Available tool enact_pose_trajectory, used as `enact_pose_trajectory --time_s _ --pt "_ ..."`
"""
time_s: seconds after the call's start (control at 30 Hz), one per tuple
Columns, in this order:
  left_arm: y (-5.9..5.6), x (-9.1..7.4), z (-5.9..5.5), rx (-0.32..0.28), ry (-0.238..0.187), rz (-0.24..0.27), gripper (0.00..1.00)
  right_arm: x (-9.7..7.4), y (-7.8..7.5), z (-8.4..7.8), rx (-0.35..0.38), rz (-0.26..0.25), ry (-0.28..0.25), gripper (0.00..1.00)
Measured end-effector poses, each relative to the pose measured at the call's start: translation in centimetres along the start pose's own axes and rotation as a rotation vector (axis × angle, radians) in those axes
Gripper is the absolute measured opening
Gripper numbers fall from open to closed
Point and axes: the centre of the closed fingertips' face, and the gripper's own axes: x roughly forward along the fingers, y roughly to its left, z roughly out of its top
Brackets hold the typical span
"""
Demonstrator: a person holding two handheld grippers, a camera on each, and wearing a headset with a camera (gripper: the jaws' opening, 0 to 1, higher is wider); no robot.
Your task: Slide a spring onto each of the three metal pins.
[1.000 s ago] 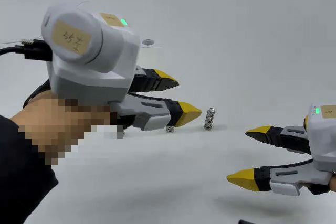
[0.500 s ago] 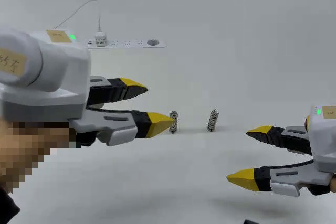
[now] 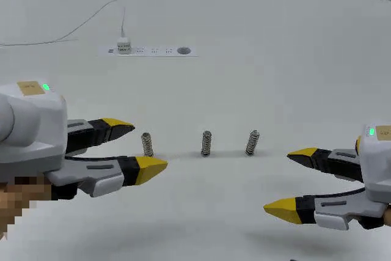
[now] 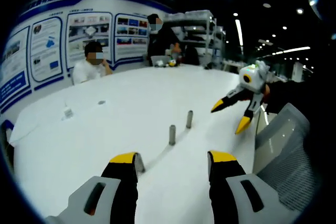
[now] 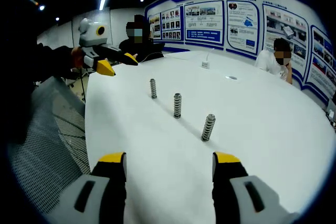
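Table [image 3: 275, 77]: white, bare over most of its top; the far edge runs along the top of the head view.
Springs: left spring [image 3: 147, 145], middle spring [image 3: 206, 143], right spring [image 3: 252, 142]. All stand upright in one row mid-table, apart from each other.
Left gripper [image 4: 174, 157]: jaws spread, empty, one tip just beside the left spring.
Right gripper [image 3: 278, 180]: jaws spread, empty, near the right spring with open surface between.
Power strip [image 3: 149, 51] with cable [image 3: 91, 19]: well behind the row.
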Motion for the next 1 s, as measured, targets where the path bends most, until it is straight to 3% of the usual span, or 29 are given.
enact_pose_trajectory --time_s 0.6,0.8,1.0 --pt "1.7 0.2 -5.3 -0.050 0.053 0.016 0.62 0.5 -1.0 0.2 0.002 -0.013 -0.011 0.69" --pt "1.3 0.6 -6.1 -0.069 0.067 0.005 0.63 0.5 -1.4 0.4 0.004 -0.026 -0.020 0.69" --pt "0.9 0.9 -6.2 -0.073 0.069 -0.004 0.64 0.5 -1.7 0.9 0.007 -0.039 -0.036 0.70"
